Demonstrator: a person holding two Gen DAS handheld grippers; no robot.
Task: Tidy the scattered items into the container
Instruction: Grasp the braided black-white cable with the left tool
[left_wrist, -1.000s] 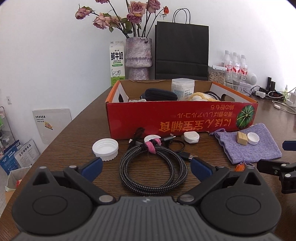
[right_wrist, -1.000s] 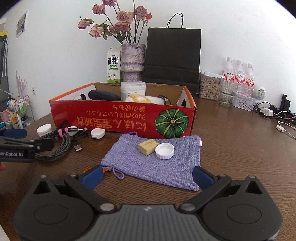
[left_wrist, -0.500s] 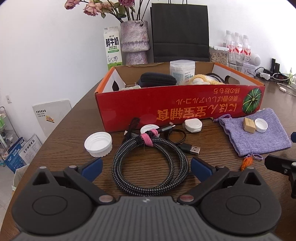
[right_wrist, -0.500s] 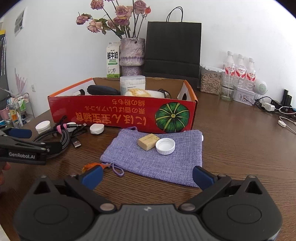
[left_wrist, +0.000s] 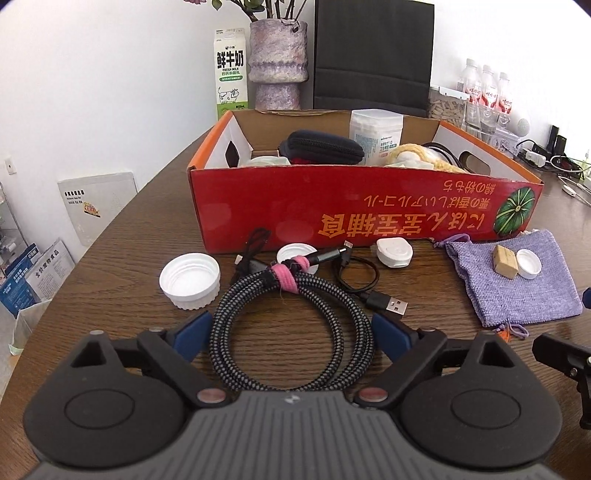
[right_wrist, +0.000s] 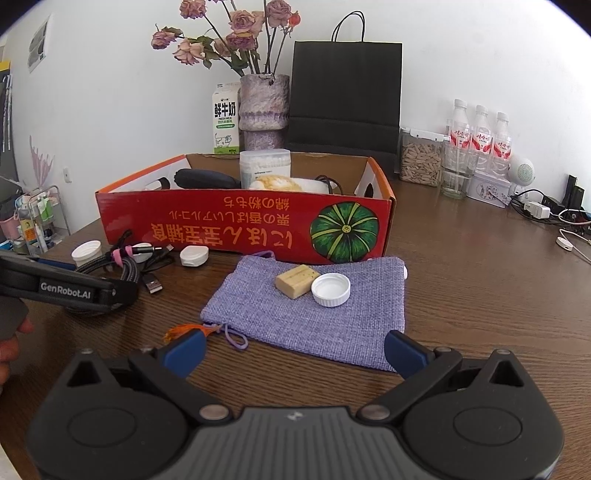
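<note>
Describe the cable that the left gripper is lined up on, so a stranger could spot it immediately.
Start at the red box on the wooden table. In front of its left half lies the coiled braided cable, black-and-grey weave. Unlike the thin black cable beside it, it is thick and bound by a pink strap.

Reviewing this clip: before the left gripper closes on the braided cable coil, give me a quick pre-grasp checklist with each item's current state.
1. Braided cable coil lies between the left gripper fingers: ok.
2. Jaws have just been closing, pads not yet pressing the coil: ok.
3. Pink strap binds the coil: ok.
4. Large white cap outside the jaws: ok.
5. Free space in the red box: cannot tell.
6. Right gripper open, clear of the coil: ok.
</note>
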